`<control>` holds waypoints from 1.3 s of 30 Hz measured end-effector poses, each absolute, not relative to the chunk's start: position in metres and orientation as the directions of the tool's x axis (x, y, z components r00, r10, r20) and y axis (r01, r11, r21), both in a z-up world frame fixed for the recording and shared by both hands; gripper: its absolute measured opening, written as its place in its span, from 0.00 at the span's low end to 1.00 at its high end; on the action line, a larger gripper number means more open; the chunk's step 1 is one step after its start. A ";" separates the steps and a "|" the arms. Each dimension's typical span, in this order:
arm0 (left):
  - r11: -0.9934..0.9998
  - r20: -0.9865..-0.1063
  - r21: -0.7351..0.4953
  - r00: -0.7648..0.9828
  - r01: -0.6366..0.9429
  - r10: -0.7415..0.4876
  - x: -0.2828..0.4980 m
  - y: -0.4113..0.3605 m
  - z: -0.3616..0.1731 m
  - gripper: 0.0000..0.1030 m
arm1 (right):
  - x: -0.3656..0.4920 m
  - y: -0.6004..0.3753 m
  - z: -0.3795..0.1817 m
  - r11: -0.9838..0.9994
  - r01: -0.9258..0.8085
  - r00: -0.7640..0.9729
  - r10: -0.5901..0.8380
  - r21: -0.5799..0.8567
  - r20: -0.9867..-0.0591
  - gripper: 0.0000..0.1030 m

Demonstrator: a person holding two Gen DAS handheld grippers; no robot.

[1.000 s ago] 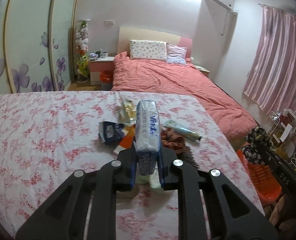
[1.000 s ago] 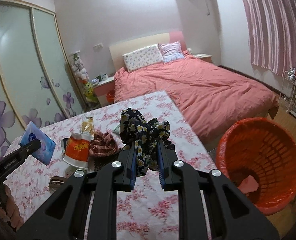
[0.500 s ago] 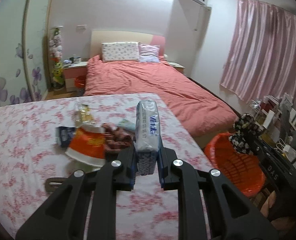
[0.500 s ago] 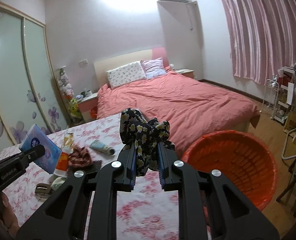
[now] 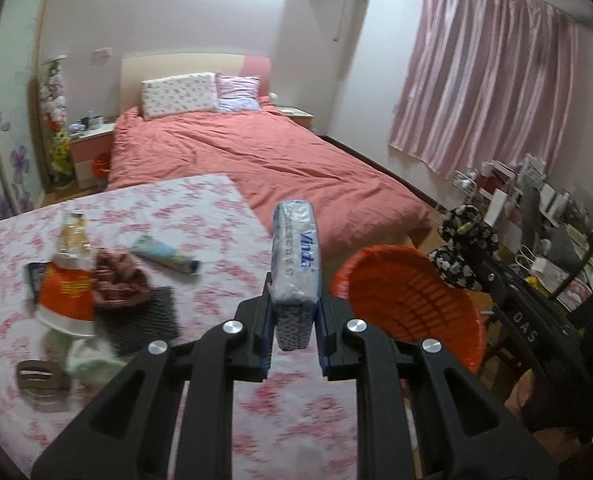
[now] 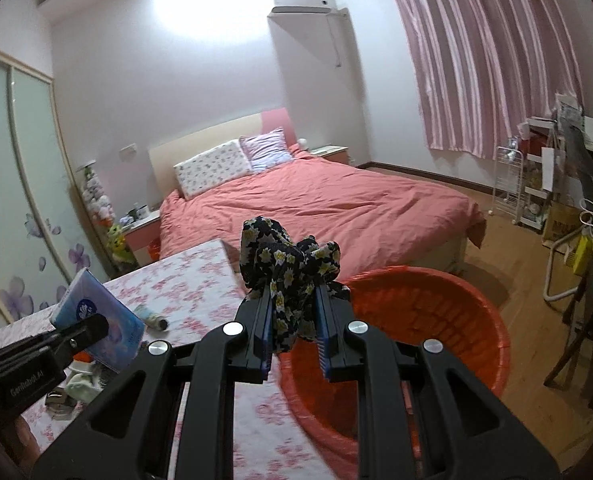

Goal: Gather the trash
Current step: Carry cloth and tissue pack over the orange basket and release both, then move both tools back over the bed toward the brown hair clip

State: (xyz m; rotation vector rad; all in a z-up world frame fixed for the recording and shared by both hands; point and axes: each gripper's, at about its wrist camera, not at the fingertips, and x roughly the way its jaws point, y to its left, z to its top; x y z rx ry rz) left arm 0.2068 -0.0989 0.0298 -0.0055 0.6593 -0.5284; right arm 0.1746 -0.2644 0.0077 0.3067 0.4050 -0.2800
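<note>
You are carrying two pieces of trash toward the orange basket [image 6: 436, 312], which is now filling the lower right of the right wrist view; a second ago it was sitting smaller and farther to the right edge. Your right gripper [image 6: 294, 322] is pinching the black flowered cloth [image 6: 288, 264], fingers narrow around the bundle, at the near rim of the basket. Your left gripper [image 5: 294, 320] is clamping the tissue pack [image 5: 296, 256] upright, fingers closed on its lower end, in the centre of the left wrist view. There the basket [image 5: 408, 300] is now showing whole at right of centre, where half a second ago it was only peeking in at the right. That swing means both loads are nearly at the drop. The cloth looks the closer of the two, so it probably goes in first. Left behind on the flowered table [image 5: 216, 208], at the left of the frame, are an orange wrapper [image 5: 68, 292], a tube [image 5: 164, 256] and a brown cloth [image 5: 120, 284].
</note>
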 end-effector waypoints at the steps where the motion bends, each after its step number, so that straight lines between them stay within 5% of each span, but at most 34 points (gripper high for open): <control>1: 0.863 -0.585 -0.171 0.656 0.476 -0.478 0.207 -0.105 0.028 0.17 | 0.174 -0.269 0.006 0.912 0.334 0.879 -0.211 0.237 -0.427 0.17; 16: 0.765 -0.657 -0.185 0.501 0.617 -0.564 0.220 -0.236 -0.021 0.18 | 0.176 -0.343 -0.029 0.831 0.463 0.826 -0.278 0.309 -0.491 0.21; 21: 0.787 -0.696 -0.170 0.492 0.594 -0.522 0.232 -0.248 -0.045 0.47 | 0.179 -0.348 -0.040 0.829 0.469 0.812 -0.270 0.304 -0.517 0.43; 31: 0.857 -0.710 -0.076 0.576 0.510 -0.406 0.239 -0.201 -0.051 0.65 | 0.171 -0.347 -0.033 0.826 0.479 0.805 -0.280 0.297 -0.522 0.57; 39: 0.917 -0.697 -0.021 0.651 0.399 -0.299 0.231 -0.126 -0.041 0.70 | 0.176 -0.316 -0.024 0.862 0.429 0.818 -0.244 0.269 -0.521 0.58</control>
